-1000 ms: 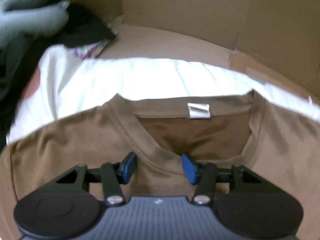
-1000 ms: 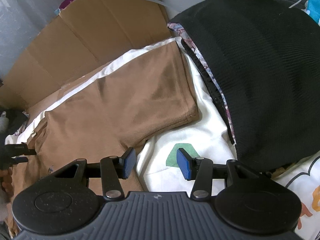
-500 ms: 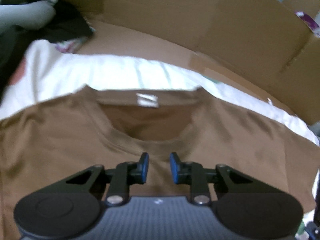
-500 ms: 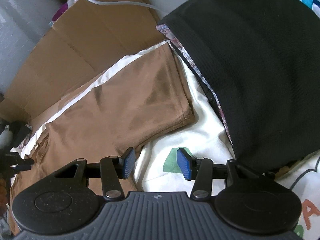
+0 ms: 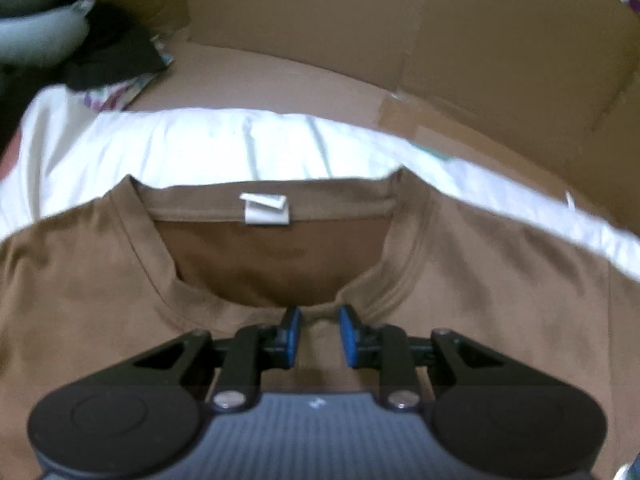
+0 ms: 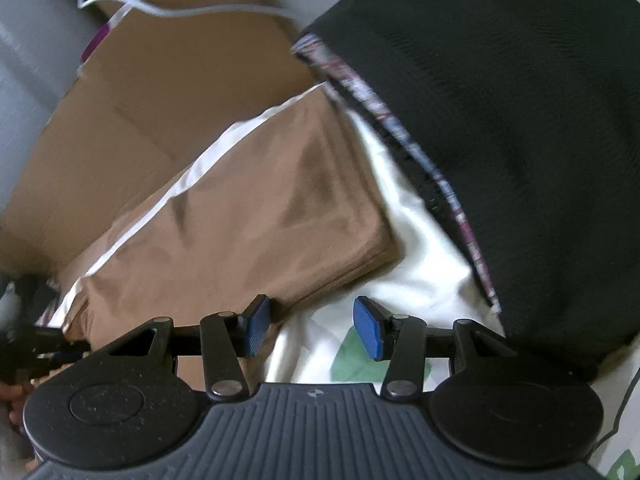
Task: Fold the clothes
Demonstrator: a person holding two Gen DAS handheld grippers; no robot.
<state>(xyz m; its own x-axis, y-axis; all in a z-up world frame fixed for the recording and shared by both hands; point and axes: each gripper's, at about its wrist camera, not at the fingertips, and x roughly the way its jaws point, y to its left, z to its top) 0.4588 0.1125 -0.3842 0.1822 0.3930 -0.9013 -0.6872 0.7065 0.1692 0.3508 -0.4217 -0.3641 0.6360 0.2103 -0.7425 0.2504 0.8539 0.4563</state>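
A brown t-shirt (image 5: 100, 288) lies flat on a white sheet (image 5: 200, 144), its neck opening and white label (image 5: 265, 211) facing my left wrist view. My left gripper (image 5: 319, 328) sits at the front collar with its jaws narrowed around a pinch of collar cloth. In the right wrist view the same shirt's sleeve (image 6: 280, 208) lies spread on the sheet. My right gripper (image 6: 312, 328) is open and empty just above the sleeve's lower edge.
Cardboard walls (image 5: 440, 40) stand behind the shirt. A large black garment (image 6: 500, 140) with a patterned edge lies to the right of the sleeve. A white cable (image 6: 180, 10) runs over the cardboard. A dark cloth pile (image 5: 108, 56) sits at the far left.
My left gripper narrowed from wide open and came down onto the front collar. My right gripper stayed open and moved closer to the sleeve.
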